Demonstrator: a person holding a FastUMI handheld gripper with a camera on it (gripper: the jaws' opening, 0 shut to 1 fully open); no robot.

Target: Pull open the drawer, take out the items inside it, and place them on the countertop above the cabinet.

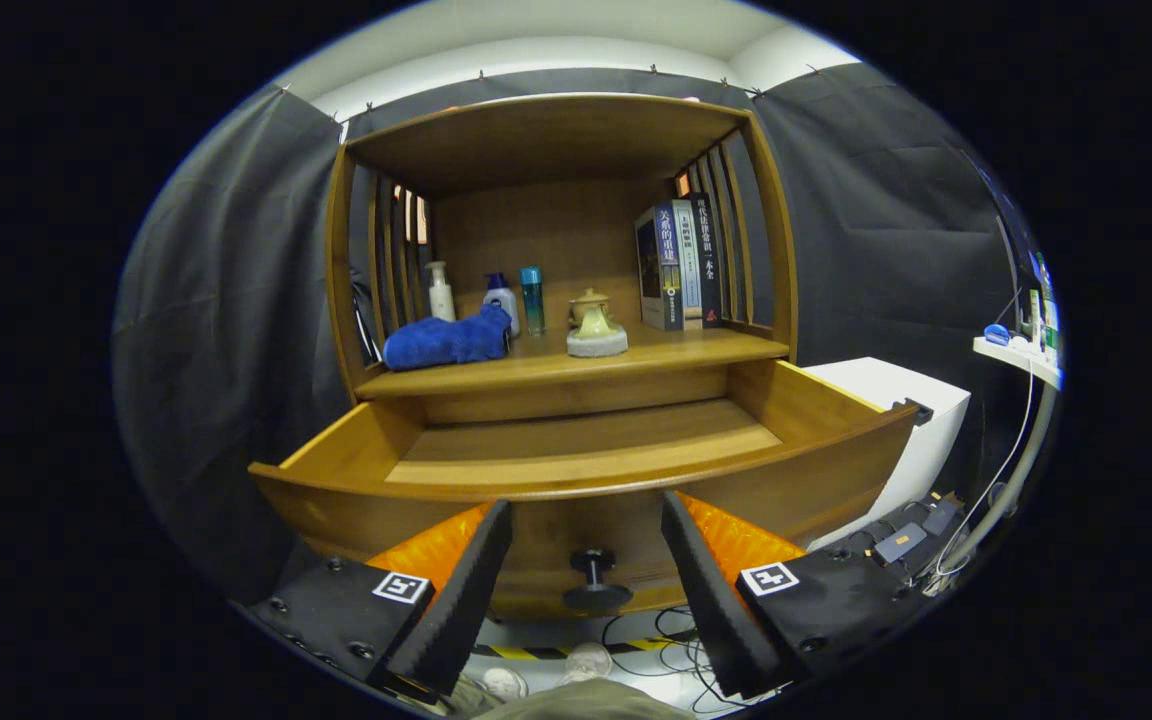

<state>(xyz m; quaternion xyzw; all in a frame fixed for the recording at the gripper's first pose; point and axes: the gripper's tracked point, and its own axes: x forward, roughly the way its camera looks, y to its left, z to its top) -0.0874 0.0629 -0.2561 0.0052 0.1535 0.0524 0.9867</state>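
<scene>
The books (pixel 678 262) at the shelf's three o'clock end carry Chinese titles on their spines; the front one reads roughly 关系的重建, the others too small to read. Each gripper (pixel 586 575) finger (pixel 456 590) bears a square black-and-white marker (pixel 402 587).

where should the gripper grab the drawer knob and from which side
Grip the drawer knob on its narrow stem, behind the wider round cap, coming straight in from the front of the drawer. The cap flares wider than the stem, so closed fingers would likely catch behind it when pulling or pushing. The gripper is open, its fingers either side of the knob, not touching it.
</scene>
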